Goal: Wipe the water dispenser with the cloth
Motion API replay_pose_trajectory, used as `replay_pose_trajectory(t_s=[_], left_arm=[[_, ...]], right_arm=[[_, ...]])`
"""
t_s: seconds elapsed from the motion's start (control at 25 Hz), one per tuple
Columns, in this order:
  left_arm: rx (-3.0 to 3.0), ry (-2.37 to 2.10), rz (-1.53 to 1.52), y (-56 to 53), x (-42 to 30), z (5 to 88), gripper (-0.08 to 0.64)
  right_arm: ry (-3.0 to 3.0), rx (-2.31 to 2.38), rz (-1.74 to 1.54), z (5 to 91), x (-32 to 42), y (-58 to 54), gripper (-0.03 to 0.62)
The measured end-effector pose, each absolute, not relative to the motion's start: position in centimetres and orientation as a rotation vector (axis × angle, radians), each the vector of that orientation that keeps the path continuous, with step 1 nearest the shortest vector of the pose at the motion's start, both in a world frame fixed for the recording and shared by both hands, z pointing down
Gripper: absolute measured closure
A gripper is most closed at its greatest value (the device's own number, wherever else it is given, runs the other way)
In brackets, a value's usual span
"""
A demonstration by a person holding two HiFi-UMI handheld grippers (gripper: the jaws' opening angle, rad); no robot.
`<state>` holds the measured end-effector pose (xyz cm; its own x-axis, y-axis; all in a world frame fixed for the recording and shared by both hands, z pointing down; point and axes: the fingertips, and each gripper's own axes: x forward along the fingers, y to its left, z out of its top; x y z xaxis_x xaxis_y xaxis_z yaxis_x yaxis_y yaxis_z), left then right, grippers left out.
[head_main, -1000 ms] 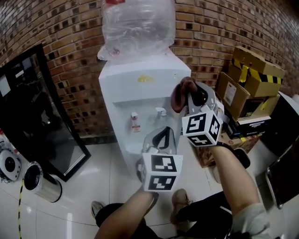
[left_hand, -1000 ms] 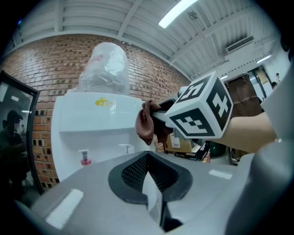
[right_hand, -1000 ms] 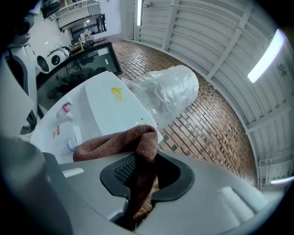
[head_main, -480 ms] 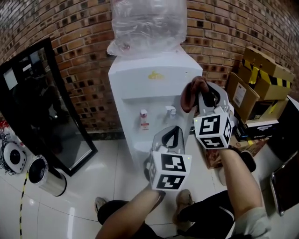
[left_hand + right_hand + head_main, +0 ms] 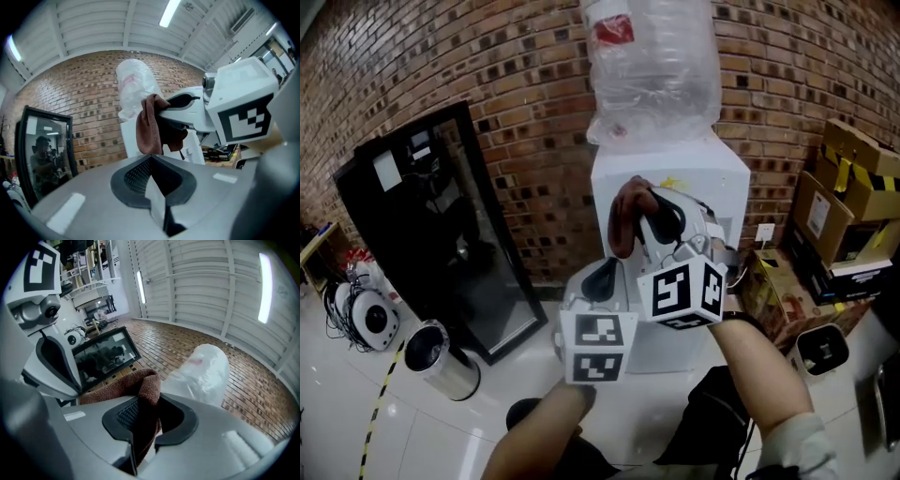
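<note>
Nearest is the left claw (image 5: 599, 278), level and low in front of the person. Its jaws are clenched together with nothing between them; it seems kept close as a spare hand, not as a working one.

Just beyond and above it, the right claw (image 5: 662, 217) tilts a little upward and is clamped on the cloth (image 5: 624, 216). The brown cloth is pinched by one fold, so most of it hangs loose past the tips, a slack pad that suits wiping.

Behind both stands the white dispenser (image 5: 701, 184), with the plastic-wrapped bottle (image 5: 652, 66) on top and a brick wall (image 5: 506, 66) at its back. The cloth is raised toward the dispenser's upper front, which is probably where the wipe starts.

The claws cover the taps and most of the front panel, and the arms cut off its base. No view shows whether the cloth touches the dispenser. To the left a dark cabinet (image 5: 441, 225) shows only reflections.
</note>
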<state>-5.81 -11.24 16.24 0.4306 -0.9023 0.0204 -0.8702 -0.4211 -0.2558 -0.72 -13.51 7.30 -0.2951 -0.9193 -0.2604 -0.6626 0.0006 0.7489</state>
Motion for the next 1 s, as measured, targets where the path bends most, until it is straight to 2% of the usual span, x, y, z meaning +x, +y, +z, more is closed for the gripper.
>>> replay_pose_trajectory(t_s=[0.2, 0.4, 0.68, 1.0], left_arm=[[-2.406, 1.728, -0.255, -12.1, -13.2, 17.5, 0.560], [-2.416, 1.785, -0.268, -12.6, -15.6, 19.7, 0.560], [-2.488, 1.709, -0.263, -13.2, -12.8, 20.7, 0.560], [-2.536, 1.597, -0.272, -12.5, -7.0, 20.7, 0.560]], right_arm=[[-1.991, 1.462, -1.115, 11.5, -7.0, -16.6, 0.505], [-1.856, 1.397, -1.082, 15.5, -7.4, -19.6, 0.506], [-1.777, 1.388, -1.108, 16.4, -5.8, -19.2, 0.505], [-1.740, 1.450, -1.064, 15.9, 0.0, -18.1, 0.505]])
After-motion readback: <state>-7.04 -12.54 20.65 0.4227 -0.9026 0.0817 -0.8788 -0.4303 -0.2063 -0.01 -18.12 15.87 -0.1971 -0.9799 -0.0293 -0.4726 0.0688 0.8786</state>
